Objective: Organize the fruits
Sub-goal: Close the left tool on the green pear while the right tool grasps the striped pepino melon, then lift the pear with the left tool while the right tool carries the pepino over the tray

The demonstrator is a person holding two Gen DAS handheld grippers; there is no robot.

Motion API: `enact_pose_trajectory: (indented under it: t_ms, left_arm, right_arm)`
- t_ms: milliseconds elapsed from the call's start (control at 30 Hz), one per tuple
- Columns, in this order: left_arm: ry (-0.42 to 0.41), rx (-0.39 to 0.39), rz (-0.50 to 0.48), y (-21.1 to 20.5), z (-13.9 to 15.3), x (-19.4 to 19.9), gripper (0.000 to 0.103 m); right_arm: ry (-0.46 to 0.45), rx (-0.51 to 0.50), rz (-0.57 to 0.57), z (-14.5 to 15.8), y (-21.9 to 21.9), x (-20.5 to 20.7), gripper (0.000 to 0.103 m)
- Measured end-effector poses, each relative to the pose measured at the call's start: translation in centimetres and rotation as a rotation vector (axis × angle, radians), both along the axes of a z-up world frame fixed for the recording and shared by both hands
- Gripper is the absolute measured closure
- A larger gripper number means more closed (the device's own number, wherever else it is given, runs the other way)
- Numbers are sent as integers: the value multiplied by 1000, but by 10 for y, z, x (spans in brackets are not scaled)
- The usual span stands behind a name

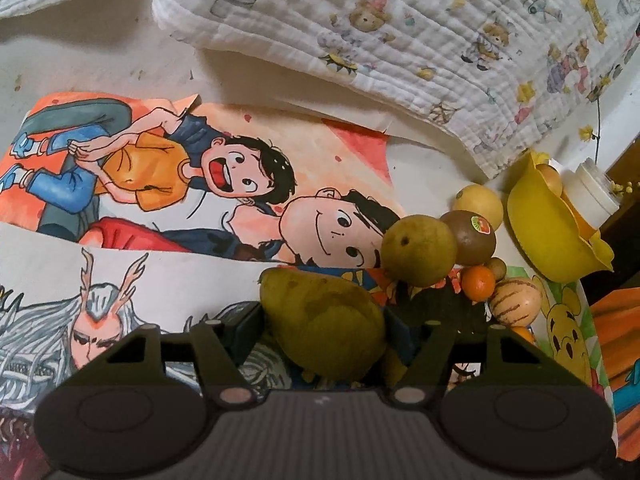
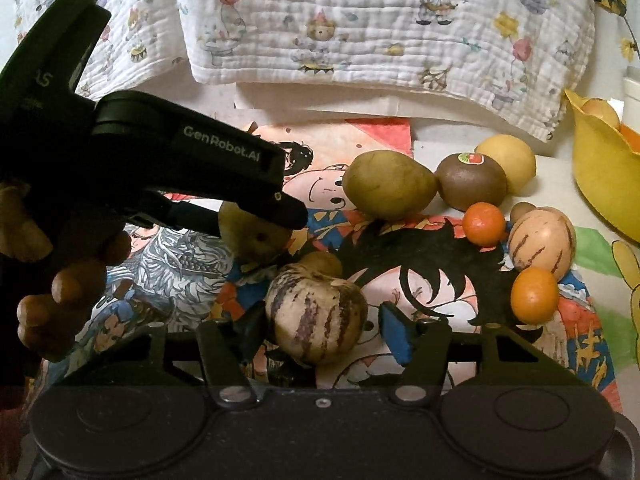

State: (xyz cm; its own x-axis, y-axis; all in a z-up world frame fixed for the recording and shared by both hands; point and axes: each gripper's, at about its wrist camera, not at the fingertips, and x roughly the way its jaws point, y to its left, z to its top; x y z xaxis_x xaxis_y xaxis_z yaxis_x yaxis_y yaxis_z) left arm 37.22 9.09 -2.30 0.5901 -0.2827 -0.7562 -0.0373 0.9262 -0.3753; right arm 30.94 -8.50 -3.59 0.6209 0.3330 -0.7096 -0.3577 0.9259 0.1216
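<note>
The left tongs [image 1: 324, 332] straddle a green pear [image 1: 324, 324] that fills the gap between their fingers, and in the right wrist view they are clamped on that pear [image 2: 252, 232], a hand [image 2: 68, 292] wrapped round their handle. The right tongs [image 2: 320, 332] sit around a purple-striped melon [image 2: 316, 316]; the left finger [image 2: 250, 334] touches its side, while the blue-padded right finger stands just apart from it, so the tongs are not yet pressed together on it. Both fruits lie on cartoon drawings [image 2: 400, 280] spread over the table. Beyond them sit a second green pear [image 2: 388, 188], a stickered kiwi [image 2: 470, 180] touching a yellow fruit [image 2: 508, 160], two small oranges [image 2: 484, 224], and another striped melon [image 2: 542, 244] between those oranges. A yellow bowl [image 2: 600, 184] with fruit inside stands at the right edge, and a printed quilt [image 2: 380, 40] lies along the back.
</note>
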Motion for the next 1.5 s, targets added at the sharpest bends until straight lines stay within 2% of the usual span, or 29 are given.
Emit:
enact_pose_trajectory:
  t_ms: [333,533,700,733,767,800,1000,1200,1500]
  left_arm:
    - [1,-2,20,-4,-1,11,32]
    - [-35,46,-1,-8,-2,6,33]
    - [-52,55,-21,-6,-3,-1,37]
    - [-55,51,-26,-5,-3,-2,39]
    - [-56,34,-35,-4,-3,-2,45]
    - [-53,13,-35,-3,-3,-1,45]
    - [-63,2,-34,-1,-3,-5,46]
    - [-69,-20,-36,4,3,-20,46]
    - [-117,6,-19,2,28,-57,46]
  right_arm:
    - [-11,-3,-5,-1,3,1,44]
    - [-20,-15,0,-1,3,-1,48]
    - [-39,-42,13,-2,6,-5,49]
    - [-44,-45,15,-2,6,-5,49]
    - [-47,-47,16,-2,6,-6,49]
    - [-50,-48,17,-2,6,-6,50]
    - [-63,-40,19,-2,4,-7,51]
    - [-96,-24,25,5,0,-16,51]
    - [-157,-14,50,26,-9,-48,51]
